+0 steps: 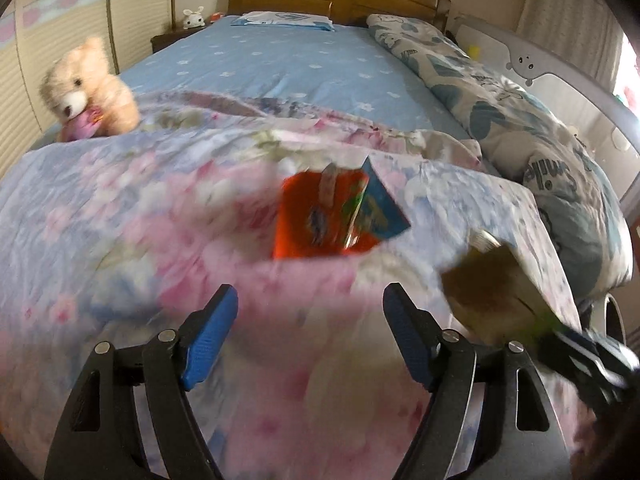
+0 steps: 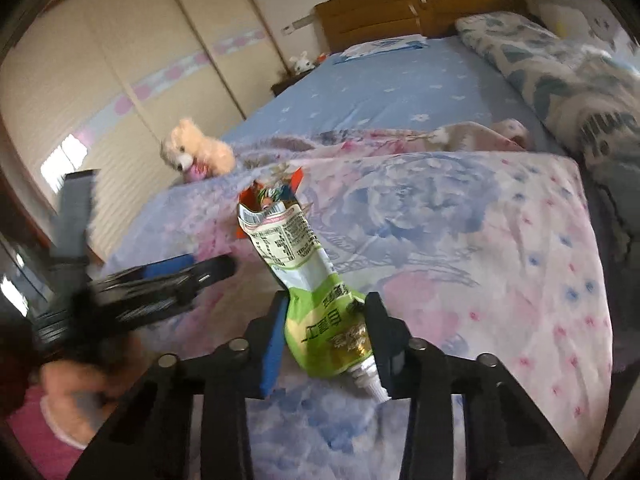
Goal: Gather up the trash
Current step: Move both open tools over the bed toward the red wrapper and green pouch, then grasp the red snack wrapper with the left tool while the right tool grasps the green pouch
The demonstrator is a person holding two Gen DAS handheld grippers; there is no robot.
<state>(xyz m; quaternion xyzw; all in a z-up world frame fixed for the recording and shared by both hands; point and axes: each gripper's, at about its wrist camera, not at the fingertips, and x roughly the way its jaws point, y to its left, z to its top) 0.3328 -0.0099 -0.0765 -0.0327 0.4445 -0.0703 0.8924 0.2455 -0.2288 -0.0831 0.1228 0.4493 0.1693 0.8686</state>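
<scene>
Floral quilt (image 2: pixel 460 240) covers the bed. Right gripper (image 2: pixel 326 336) clamps a green pouch (image 2: pixel 320 320), its long axis pointing away toward the headboard, torn end farthest. Left gripper (image 1: pixel 310 332) gapes empty before blurred, probably orange wrappers (image 1: pixel 320 216).

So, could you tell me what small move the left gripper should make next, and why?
Probably ease the left gripper forward and down to the orange wrapper. Its jaws stand open and empty, the wrapper lies on the floral quilt just ahead, and the right gripper is already shut on the green pouch.
</scene>
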